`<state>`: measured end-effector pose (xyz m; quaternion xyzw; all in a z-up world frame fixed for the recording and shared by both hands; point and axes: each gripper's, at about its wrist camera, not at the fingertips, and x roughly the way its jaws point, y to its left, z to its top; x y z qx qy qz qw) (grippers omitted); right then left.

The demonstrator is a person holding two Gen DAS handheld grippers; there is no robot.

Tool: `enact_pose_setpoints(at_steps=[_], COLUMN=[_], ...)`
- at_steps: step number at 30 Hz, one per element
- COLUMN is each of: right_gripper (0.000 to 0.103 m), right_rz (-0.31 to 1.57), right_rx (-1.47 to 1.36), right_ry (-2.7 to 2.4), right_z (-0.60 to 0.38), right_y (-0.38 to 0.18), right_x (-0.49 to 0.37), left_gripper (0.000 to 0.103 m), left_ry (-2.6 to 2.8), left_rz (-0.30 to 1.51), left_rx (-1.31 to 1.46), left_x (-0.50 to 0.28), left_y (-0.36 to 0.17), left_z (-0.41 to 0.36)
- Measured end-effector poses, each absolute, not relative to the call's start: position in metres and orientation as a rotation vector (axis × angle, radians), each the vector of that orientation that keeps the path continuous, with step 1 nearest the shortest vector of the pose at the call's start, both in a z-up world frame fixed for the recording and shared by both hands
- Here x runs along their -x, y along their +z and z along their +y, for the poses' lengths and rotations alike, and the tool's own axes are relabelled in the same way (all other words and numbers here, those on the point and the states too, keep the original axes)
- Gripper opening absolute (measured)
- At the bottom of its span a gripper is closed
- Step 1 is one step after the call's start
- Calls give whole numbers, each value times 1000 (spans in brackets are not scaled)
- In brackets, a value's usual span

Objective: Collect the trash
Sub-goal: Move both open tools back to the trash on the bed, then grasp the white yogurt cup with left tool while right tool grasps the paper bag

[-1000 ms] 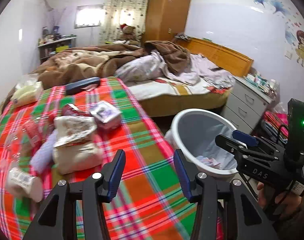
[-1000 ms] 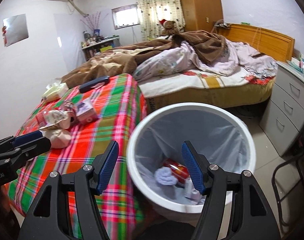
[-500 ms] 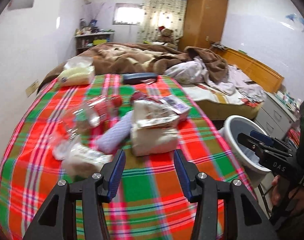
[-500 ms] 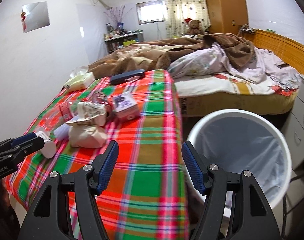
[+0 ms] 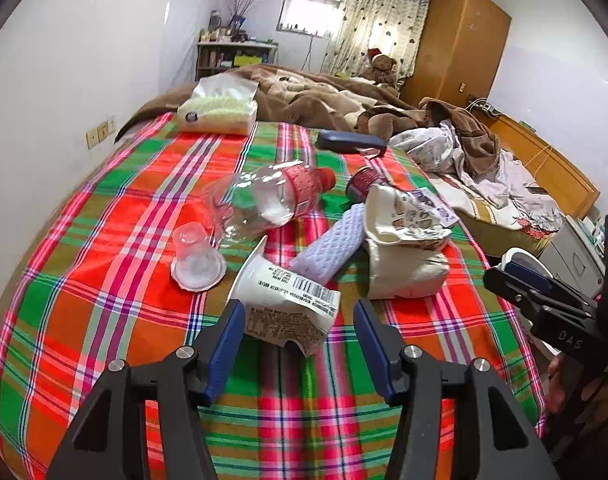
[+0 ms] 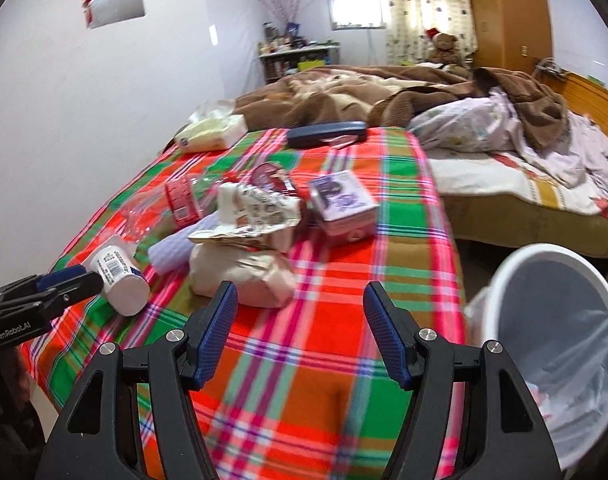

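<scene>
Your left gripper (image 5: 295,342) is opening, jaws either side of the white labelled paper cup (image 5: 281,300) lying on the red-green plaid cloth (image 5: 115,248), pads not pressing it. Your right gripper (image 6: 299,334) is spread w/ nothing between, near the crumpled beige paper bag (image 6: 241,276). White plastic bin (image 6: 560,320) sits beside the table.

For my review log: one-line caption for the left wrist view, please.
Left claw, opening, nears a tipped white paper cup among trash on a plaid tablecloth; right claw at the frame's edge.
</scene>
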<state>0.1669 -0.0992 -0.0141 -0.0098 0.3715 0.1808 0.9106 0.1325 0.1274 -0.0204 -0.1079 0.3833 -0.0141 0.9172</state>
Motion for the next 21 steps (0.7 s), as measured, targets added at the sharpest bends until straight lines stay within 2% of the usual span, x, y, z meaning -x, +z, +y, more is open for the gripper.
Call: enact_pose_setpoints(at_steps=[6,21], right_gripper=[67,67], right_rz=[796,870], right_rx=[79,145], right_ry=[436,593], right_z=[-73,-45], right_y=[-22,-35], right_x=[-182,-191], left_gripper=[60,60], left_ry=[-38,45], left_rz=[809,863], left_rx=[269,266], left_x=[-145,-155], left_y=[-27,-43], left_z=[136,167])
